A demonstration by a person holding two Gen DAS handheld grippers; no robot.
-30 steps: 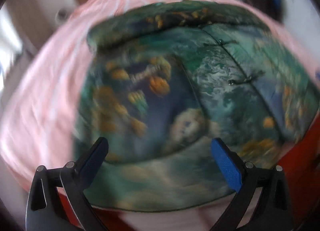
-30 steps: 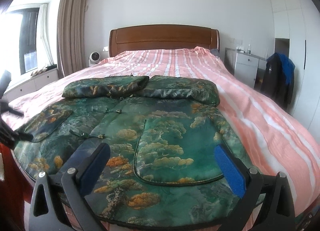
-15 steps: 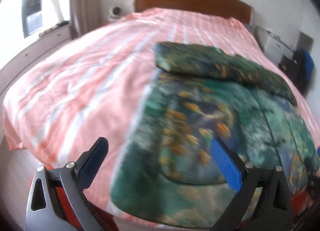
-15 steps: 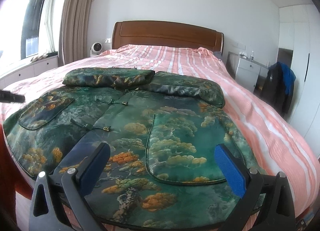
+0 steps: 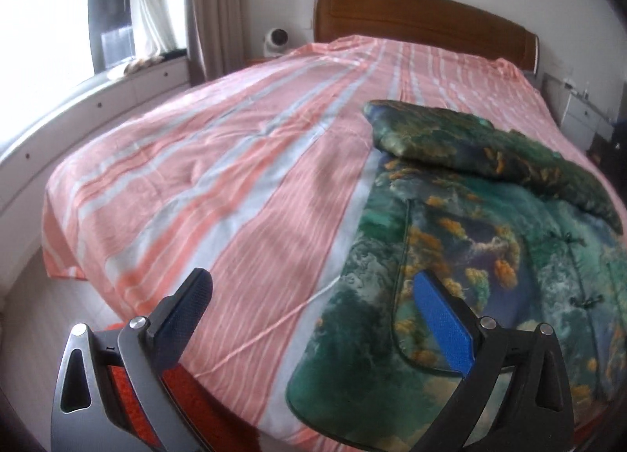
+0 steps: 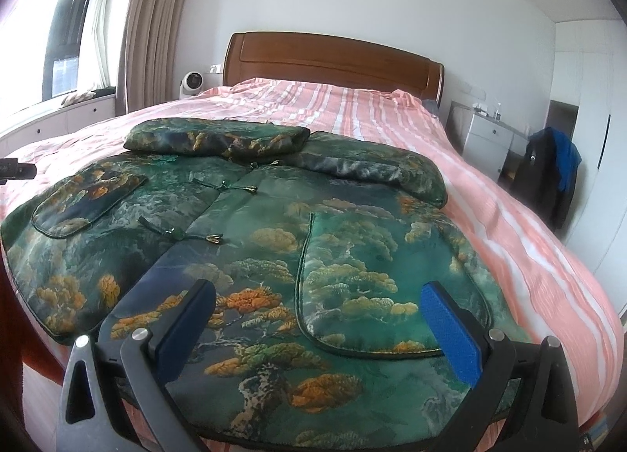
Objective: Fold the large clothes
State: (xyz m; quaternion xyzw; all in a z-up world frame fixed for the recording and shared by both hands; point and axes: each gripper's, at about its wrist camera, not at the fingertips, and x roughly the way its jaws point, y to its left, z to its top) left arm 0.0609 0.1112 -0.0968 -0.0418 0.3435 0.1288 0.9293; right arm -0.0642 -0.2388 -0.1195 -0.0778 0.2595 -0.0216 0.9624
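A large green jacket (image 6: 274,240) with an orange tree print lies front-up on the bed, both sleeves (image 6: 219,138) folded across its top and knot buttons down the middle. In the left wrist view the jacket (image 5: 490,256) fills the right side. My left gripper (image 5: 313,311) is open above the jacket's left hem corner, its right pad over the pocket and its left pad over bare bedspread. Near the jacket's bottom hem, my right gripper (image 6: 321,318) stands open over the right pocket (image 6: 372,287), holding nothing.
The pink striped bedspread (image 5: 219,185) covers a bed with a wooden headboard (image 6: 333,60). A window bench (image 5: 98,99) runs along the left wall. A white nightstand (image 6: 490,142) and a dark hanging garment (image 6: 548,173) stand at the right.
The left gripper swung left from over the jacket's middle to its left hem corner, tilting up toward the room. The right gripper drifted slightly closer. Both stayed open.
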